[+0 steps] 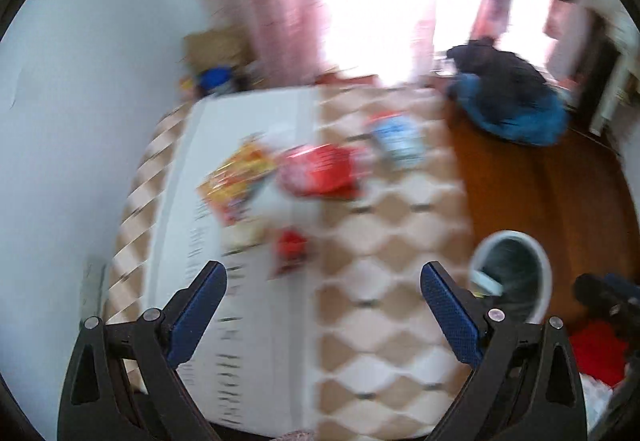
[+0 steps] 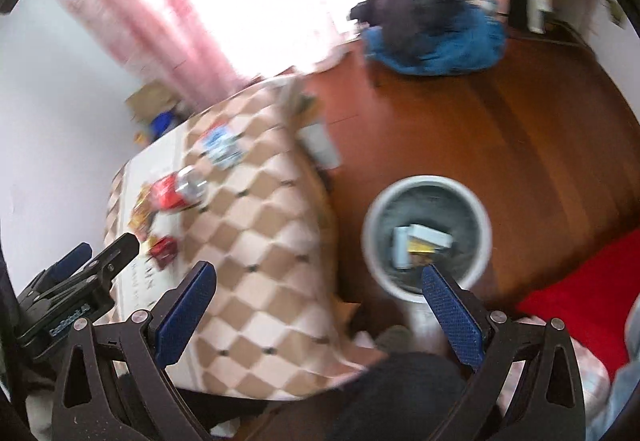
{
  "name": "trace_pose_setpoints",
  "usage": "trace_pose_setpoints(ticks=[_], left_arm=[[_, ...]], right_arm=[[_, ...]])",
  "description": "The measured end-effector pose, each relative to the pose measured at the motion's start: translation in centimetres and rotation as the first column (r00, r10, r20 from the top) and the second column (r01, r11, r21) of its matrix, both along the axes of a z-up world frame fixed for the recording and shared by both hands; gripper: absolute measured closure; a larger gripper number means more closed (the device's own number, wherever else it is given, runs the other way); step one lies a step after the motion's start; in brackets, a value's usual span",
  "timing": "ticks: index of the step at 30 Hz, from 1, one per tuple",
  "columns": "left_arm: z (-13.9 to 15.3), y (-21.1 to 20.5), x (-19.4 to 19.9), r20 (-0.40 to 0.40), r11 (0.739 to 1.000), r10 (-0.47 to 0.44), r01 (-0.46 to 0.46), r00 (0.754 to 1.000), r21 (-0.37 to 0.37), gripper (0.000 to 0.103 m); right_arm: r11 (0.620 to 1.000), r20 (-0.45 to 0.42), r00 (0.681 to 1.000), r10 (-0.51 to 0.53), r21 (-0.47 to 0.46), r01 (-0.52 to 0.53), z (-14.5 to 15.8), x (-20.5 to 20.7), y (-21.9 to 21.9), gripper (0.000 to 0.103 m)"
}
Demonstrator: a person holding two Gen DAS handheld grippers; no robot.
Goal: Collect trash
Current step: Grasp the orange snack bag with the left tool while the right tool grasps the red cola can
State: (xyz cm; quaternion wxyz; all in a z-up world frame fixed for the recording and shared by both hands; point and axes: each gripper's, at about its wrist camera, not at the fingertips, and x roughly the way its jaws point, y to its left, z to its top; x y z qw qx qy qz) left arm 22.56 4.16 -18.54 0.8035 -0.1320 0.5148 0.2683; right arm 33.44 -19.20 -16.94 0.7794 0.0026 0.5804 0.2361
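Both wrist views look steeply down from well above. The left faces the checkered table (image 1: 392, 225) head-on; the right looks further right, over the white bin (image 2: 426, 237) on the floor. Both share table and bin.

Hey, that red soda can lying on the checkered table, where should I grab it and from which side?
Grip the red can across the middle of its round body, coming down from above. It lies on its side with its silver end toward the bin, so jaws spanning its width should hold. Both grippers look open and empty.
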Motion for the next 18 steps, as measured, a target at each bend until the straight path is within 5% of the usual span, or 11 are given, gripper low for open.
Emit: trace_pose_setpoints(ticks=[3, 7, 13, 18], left_arm=[[-3.1, 5.4, -2.2, -0.055, 0.993, 0.118, -0.116, 0.992, 0.027, 0.004], [-6.9, 10.3, -3.7, -0.103, 0.970, 0.241, -0.238, 0.965, 0.041, 0.004], [-11.8, 15.3, -4.2, -0.149, 0.943, 0.329, -0.333, 0.932, 0.000, 0.004], [-14.2, 17.1, -3.8, -0.181, 0.938, 0.337, -0.346, 0.924, -0.019, 0.004]], right_arm=[[0.995, -0.020, 0.995, 0.099, -0.005, -0.099, -1.5, 0.2, 6.3, 0.000], [0.932, -0.004, 0.944, 0.331, -0.157, -0.328, -3.9, 0.5, 17.3, 0.000], [0.680, -0.035, 0.752, 0.658, -0.399, -0.615, -8.8, 0.9, 32.1, 0.000], [0.473, -0.134, 0.602, 0.787, -0.495, -0.729, -13.4, 0.9, 38.4, 0.000]])
